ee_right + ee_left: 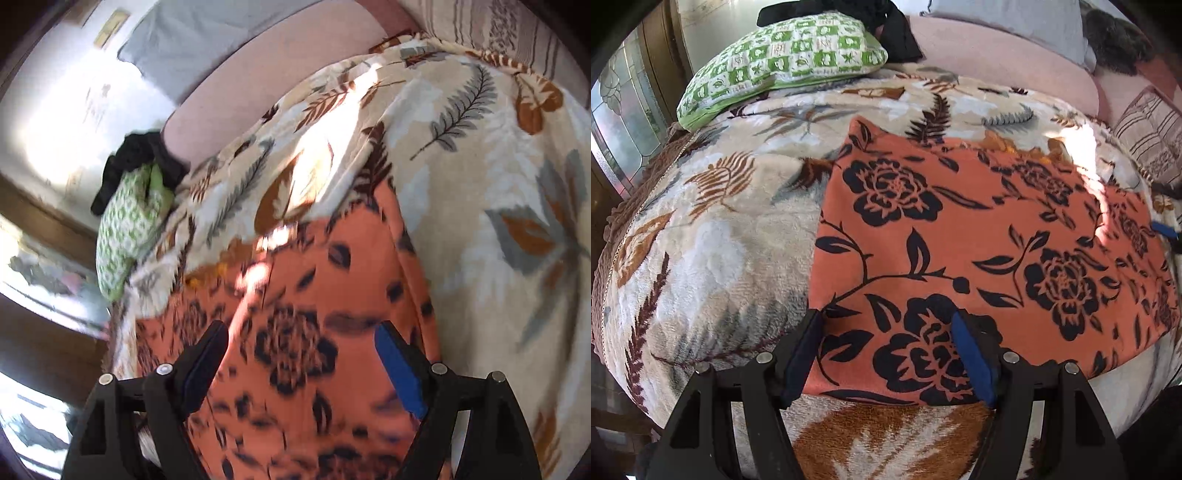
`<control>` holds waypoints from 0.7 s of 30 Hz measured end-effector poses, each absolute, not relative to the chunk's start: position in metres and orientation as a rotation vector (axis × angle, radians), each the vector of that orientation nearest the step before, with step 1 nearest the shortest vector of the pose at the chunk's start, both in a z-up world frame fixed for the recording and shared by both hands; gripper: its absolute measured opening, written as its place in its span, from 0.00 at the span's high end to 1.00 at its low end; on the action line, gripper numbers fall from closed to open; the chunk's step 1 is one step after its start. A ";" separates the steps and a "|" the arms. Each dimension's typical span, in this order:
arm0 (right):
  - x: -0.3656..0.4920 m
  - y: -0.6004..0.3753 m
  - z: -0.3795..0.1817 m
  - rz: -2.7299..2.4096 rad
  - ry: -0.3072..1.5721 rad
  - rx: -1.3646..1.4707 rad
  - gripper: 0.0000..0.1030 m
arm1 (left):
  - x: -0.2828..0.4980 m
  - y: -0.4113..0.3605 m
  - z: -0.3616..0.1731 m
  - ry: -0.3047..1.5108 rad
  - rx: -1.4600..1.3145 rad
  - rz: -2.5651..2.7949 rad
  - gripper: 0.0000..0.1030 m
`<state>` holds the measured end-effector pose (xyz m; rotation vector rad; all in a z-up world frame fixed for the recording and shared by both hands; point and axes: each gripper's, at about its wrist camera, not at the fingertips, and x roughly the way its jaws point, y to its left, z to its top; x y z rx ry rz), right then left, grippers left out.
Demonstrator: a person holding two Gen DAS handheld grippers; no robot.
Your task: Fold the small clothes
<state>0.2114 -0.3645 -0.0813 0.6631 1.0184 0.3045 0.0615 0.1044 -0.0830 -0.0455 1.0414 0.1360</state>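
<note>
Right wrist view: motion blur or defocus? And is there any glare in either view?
Right wrist: the orange floral cloth is smeared, which looks like motion blur, and sunlight blows out on the leaf blanket. Left wrist: sharp, with one glare patch at the cloth's far right edge.

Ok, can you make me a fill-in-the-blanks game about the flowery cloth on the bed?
1. The orange cloth has ____ flowers printed on it.
2. The cloth lies on a blanket patterned with ____.
3. The left gripper and the right gripper both have their jaws ____.
4. The checked pillow is white and ____.

Missing words: black; leaves; open; green
</note>
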 end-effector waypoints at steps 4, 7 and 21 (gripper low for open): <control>0.256 -0.385 -0.118 0.256 1.055 0.793 0.19 | 0.066 0.105 -0.086 1.043 -0.023 0.138 0.25; 0.259 -0.385 -0.102 0.303 0.997 0.827 0.18 | 0.067 0.108 -0.084 1.042 -0.033 0.135 0.25; 0.191 -0.341 -0.037 0.433 0.943 0.573 0.18 | 0.059 0.108 -0.069 1.025 -0.071 0.133 0.25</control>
